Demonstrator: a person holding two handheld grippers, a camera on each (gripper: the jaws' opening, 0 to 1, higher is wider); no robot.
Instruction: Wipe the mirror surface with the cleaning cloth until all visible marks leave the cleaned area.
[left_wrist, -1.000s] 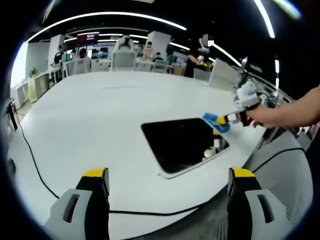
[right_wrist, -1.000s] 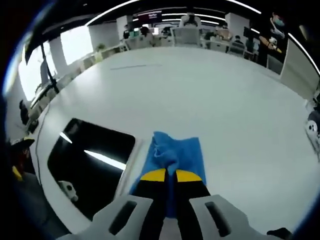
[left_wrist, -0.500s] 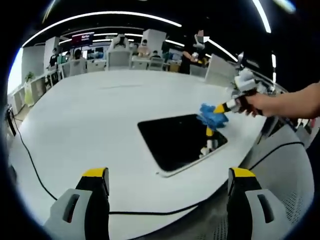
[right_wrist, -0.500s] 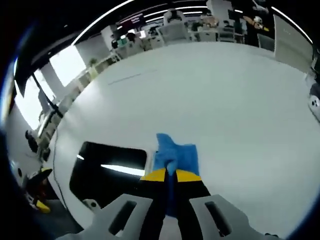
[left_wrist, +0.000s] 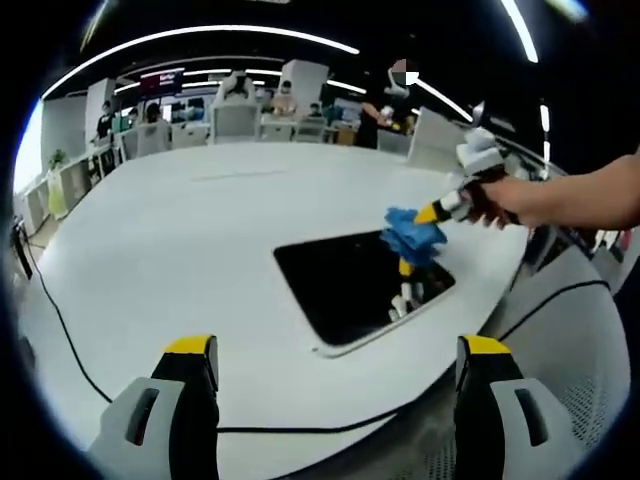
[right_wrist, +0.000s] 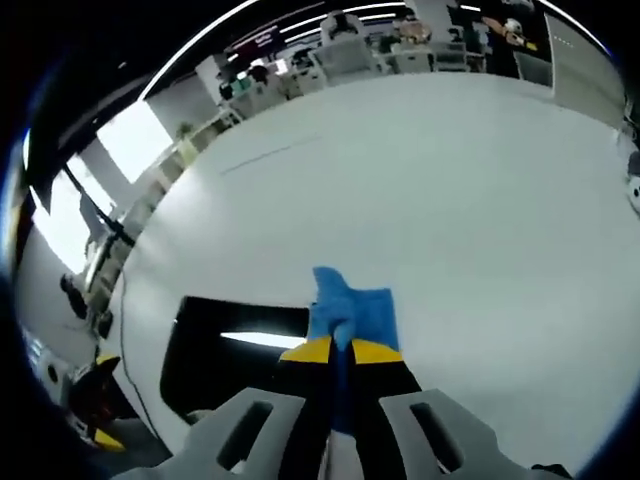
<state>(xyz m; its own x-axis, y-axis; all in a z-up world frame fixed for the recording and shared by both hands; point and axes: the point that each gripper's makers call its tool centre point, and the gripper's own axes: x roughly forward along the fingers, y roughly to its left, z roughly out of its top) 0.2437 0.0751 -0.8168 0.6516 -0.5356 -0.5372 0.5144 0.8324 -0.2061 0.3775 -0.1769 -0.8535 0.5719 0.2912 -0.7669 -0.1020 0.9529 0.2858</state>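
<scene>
Mirror (left_wrist: 355, 285), dark glass in a pale frame, lies flat on the white desk (left_wrist: 180, 240) near its front edge. Right claw (right_wrist: 335, 347) has its yellow-tipped jaws pressed together, pinching the blue cleaning cloth (right_wrist: 352, 312); the cloth bunches ahead of the jaw tips. From the left gripper view, the same claw (left_wrist: 428, 214) is held out over the mirror's far right corner by a person's hand (left_wrist: 500, 203), with the cloth (left_wrist: 410, 233) hanging at that corner; whether it touches the glass cannot be told. Left claw (left_wrist: 335, 350) is spread wide, holding nothing, well back from the mirror at the desk's near edge. A black cable (left_wrist: 60, 310) trails across the desk along its left side.
</scene>
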